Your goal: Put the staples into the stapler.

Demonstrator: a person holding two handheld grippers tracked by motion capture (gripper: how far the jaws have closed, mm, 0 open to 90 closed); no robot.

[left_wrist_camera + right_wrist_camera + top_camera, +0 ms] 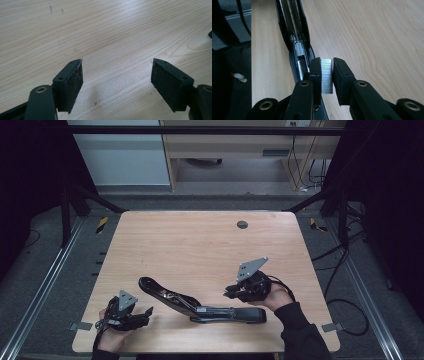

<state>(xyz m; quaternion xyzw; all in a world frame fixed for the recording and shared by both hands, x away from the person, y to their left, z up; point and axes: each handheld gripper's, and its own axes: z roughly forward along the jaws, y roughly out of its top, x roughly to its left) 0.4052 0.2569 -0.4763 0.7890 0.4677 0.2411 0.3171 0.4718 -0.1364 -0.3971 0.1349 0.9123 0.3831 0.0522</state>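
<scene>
Currently the right gripper [327, 75] has its jaws pinched on a strip of staples [327, 76], silver, upright between the pads, held just above the open stapler [200, 304]. In the right gripper view the stapler's staple channel [295, 37] runs from the jaws toward 12 o'clock, its metal track bare as far as can be seen.

In the high view the right gripper [235, 292] sits at about 5 o'clock on the table [200, 240], over the stapler's base; the hinged lid [160, 292] is swung open toward 9 o'clock. The left gripper [116, 82] has its jaws wide apart with nothing between them, only bare wood below; in the high view it [146, 312] rests at about 7 o'clock, near the lid's tip but not touching.

Progress, as judged: stapler opened, staples picked up and brought over the channel. Left to do: seat the strip in the track, release, close the lid.

Writing: no brand, label or lettering readable on the stapler, the staples or the grippers.
</scene>
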